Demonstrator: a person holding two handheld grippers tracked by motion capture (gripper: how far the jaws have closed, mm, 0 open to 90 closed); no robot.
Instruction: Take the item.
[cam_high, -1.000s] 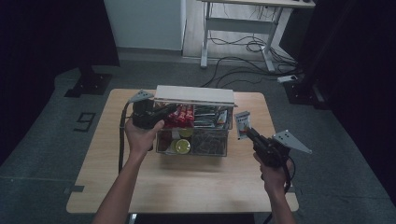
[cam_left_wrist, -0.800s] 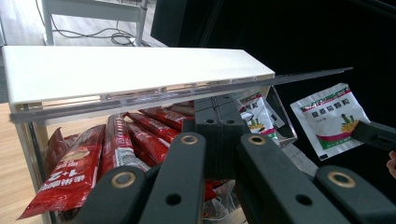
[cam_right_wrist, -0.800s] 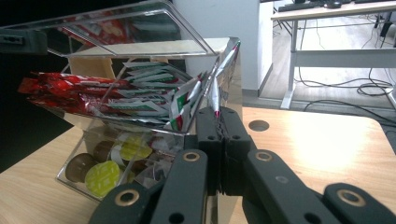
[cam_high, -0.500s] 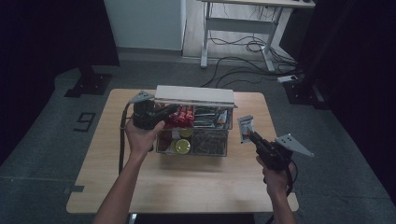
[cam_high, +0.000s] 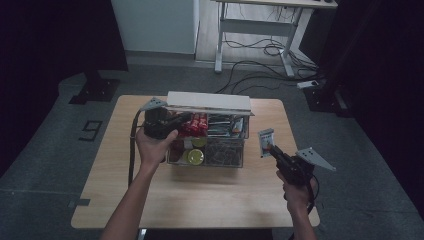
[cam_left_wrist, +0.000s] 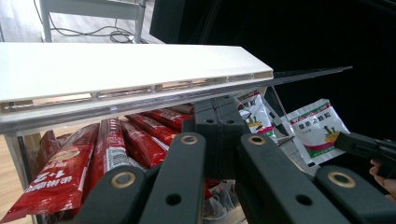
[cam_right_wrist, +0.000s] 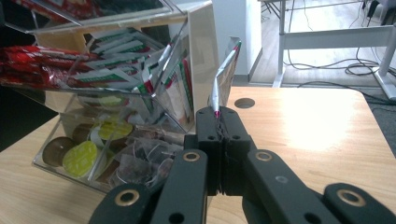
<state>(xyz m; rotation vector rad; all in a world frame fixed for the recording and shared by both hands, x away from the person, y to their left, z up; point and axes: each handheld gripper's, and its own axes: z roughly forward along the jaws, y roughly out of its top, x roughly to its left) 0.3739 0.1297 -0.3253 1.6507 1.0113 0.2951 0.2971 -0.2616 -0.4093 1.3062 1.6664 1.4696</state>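
A clear plastic organizer (cam_high: 207, 150) sits near the middle of the wooden table (cam_high: 200, 200), with a white lid (cam_high: 209, 102) raised above its back edge. The right gripper (cam_high: 270, 148) is off to the organizer's right side, above the table, its jaws pinched tight on the lower edge of a small white sachet (cam_high: 265, 141) with green and red print; in the right gripper view that sachet (cam_right_wrist: 223, 74) stands up thin and edge-on from the closed jaw tips, just beside the organizer's end wall (cam_right_wrist: 201, 60). The left gripper (cam_high: 186, 118) is held at the organizer's left end, pointing in over the top tier, with its jaws closed together and nothing visible between them. In the left gripper view the red packets (cam_left_wrist: 93, 154) lie right under its tips, below the lid (cam_left_wrist: 126, 70). Further sachets (cam_right_wrist: 135, 65) fill the neighbouring upper compartment, and round capsules (cam_right_wrist: 79, 156), one with a lime-green top, lie in the lower tier beside dark wrapped tea bags (cam_right_wrist: 140, 165).
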